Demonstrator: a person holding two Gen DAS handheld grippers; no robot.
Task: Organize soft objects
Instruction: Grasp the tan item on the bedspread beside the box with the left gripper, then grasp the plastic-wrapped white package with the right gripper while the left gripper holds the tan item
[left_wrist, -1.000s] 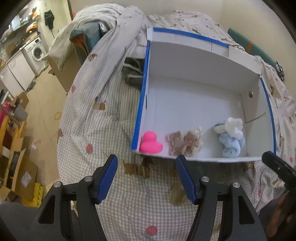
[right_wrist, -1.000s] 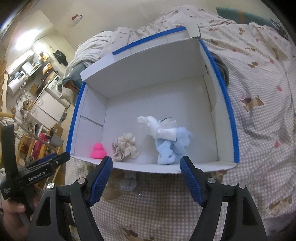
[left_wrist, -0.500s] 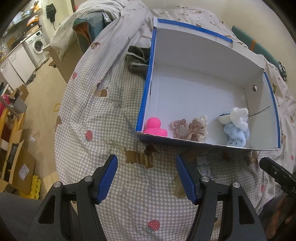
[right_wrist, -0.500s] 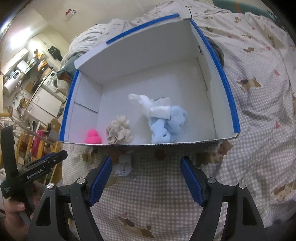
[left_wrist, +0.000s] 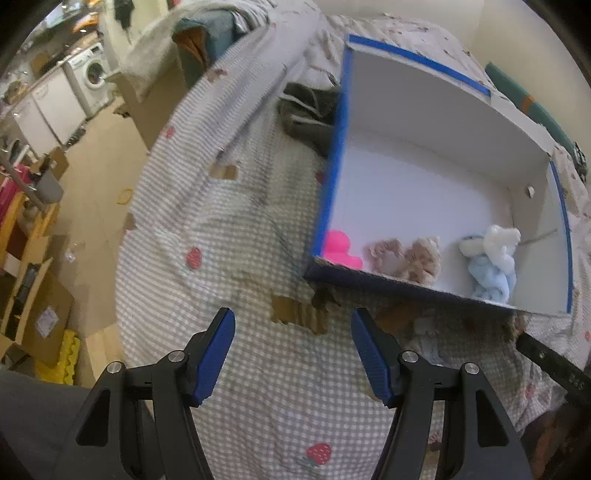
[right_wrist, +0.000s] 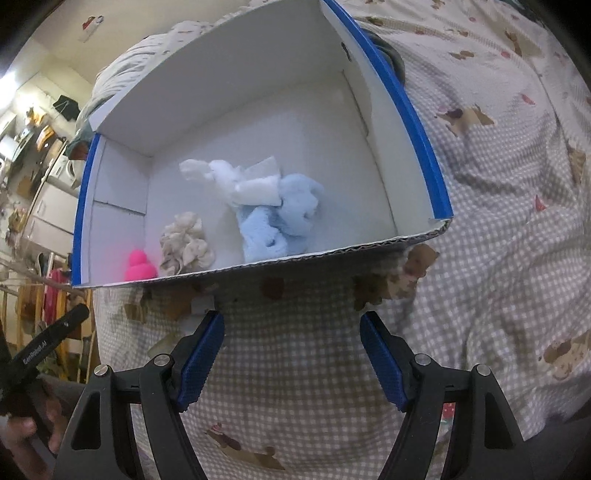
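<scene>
A washing machine (left_wrist: 94, 75) stands beyond stacked cardboard (left_wrist: 40, 314) (flattened).

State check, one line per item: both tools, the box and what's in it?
left tool: open, nothing between the pads, over the checked bedspread
right tool: open, empty, short of the box
white box: open-topped, on the bed
pink rubber duck: upright in the box's near corner
beige scrunchies: bunched beside the duck
blue and white fluffy pieces: piled together, tangled
</scene>
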